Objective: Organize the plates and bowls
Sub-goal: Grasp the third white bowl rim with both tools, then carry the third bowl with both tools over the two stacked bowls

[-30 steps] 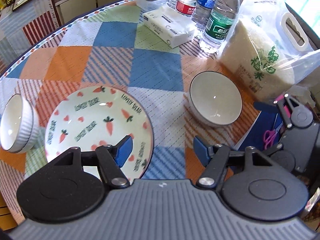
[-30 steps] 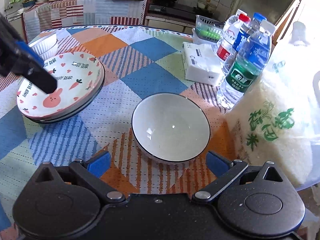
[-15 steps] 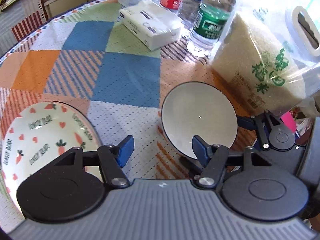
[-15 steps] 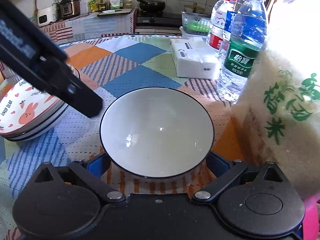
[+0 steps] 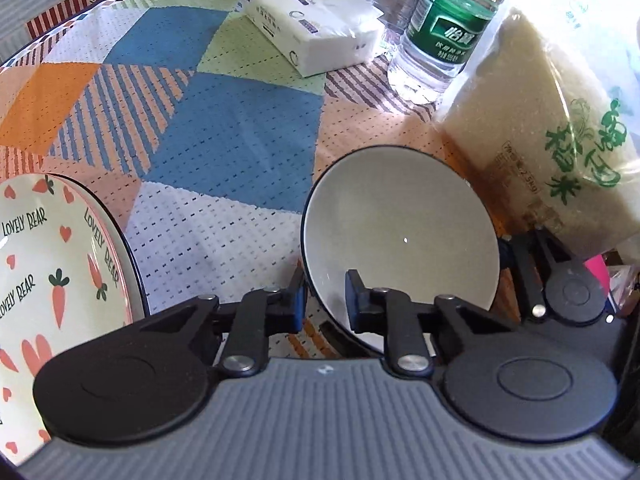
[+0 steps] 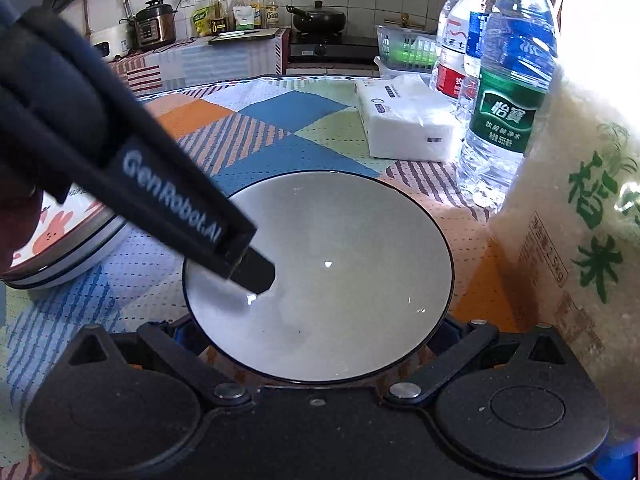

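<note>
A white bowl with a dark rim (image 5: 400,232) (image 6: 340,264) stands on the patchwork tablecloth. My left gripper (image 5: 324,300) is shut on the bowl's near-left rim, one pad outside the wall and one inside. Its inner finger (image 6: 244,260) reaches into the bowl from the upper left. My right gripper (image 6: 316,332) stands wide open low at the bowl's near side, its fingertips hidden under the rim on either flank. The right gripper's linkage (image 5: 560,288) shows behind the bowl. Left of the bowl lies a stack of carrot-print plates (image 5: 52,264) (image 6: 68,248).
A clear bag of rice (image 5: 560,128) (image 6: 580,208) stands close on the bowl's right. Behind it are water bottles (image 6: 504,112) and a white tissue pack (image 5: 312,24) (image 6: 404,120). Kitchen counters with pots lie beyond the table's far edge (image 6: 280,78).
My left gripper swung right from over the plates to the bowl and closed on its rim. My right gripper sank and moved in until the bowl sat between its fingers.
</note>
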`<state>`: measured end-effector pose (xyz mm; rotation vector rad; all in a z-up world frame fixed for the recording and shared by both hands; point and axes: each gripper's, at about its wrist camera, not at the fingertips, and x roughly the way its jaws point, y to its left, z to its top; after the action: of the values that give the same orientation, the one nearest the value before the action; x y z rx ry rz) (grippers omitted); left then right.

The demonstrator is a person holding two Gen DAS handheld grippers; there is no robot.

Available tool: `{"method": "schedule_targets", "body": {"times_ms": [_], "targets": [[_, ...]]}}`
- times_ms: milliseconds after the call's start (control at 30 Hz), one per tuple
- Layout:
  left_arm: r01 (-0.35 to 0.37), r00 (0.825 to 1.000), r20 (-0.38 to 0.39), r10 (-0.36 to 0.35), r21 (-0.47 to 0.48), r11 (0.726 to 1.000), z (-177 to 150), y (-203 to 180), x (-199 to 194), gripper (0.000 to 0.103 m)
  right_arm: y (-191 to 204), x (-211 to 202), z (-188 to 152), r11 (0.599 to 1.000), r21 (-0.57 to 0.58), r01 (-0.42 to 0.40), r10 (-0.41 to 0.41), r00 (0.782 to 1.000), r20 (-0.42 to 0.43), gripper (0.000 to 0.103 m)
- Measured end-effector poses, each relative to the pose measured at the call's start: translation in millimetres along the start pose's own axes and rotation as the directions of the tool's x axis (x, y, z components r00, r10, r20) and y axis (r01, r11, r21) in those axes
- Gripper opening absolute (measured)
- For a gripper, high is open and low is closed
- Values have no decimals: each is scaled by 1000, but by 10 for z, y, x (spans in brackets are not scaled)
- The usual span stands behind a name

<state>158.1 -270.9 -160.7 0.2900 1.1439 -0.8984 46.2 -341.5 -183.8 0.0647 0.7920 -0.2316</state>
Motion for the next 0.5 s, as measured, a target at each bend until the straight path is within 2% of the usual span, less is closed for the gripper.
{"method": "schedule_targets", "body": {"times_ms": [100,200,500], "targets": [[10,1000,10,-10,-32,999,-19,38,6,17,12,20,17,1000,-13,4,-4,1000,8,103],[-4,1000,5,4,-24,1000,-38,32,-22,16,45,14,20,999,-31,9,-8,1000,12,103],[-34,999,3,34,16,999,-92,37,-466,16,217,-290,113,1000,-19,-15,16,999,46,103]]}}
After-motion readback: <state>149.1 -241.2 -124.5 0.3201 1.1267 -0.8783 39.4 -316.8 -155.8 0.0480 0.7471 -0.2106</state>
